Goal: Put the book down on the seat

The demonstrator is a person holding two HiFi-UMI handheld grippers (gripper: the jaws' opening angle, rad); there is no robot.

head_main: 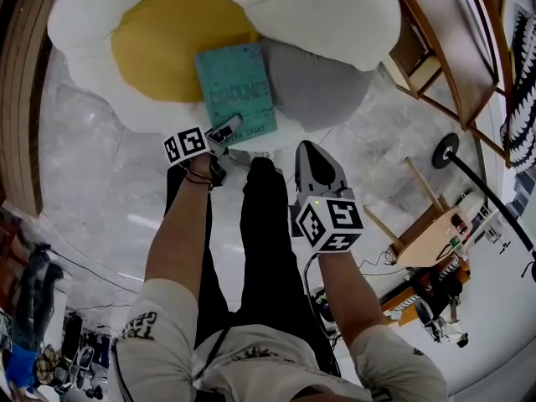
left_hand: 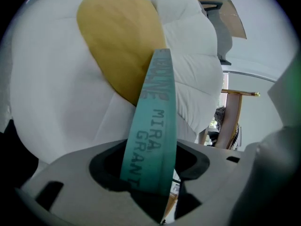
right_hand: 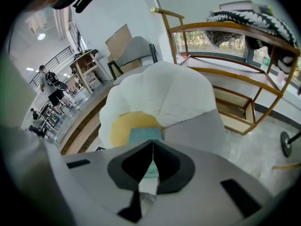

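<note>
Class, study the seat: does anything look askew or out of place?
Mildly: the teal book lies skewed on the seat, straddling its yellow centre and grey part, its near edge between the open jaws of the left claw.

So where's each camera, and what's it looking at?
Head view: on the person's head, looking down at the book on the seat; arms, legs, left gripper, right gripper show.
Left gripper view: rides that gripper, looking along its jaws, book between them, at the yellow cushion.
Right gripper view: rides that gripper, looking over its closed jaws at the seat and wooden rack.
Shared: all three show the book.
</note>
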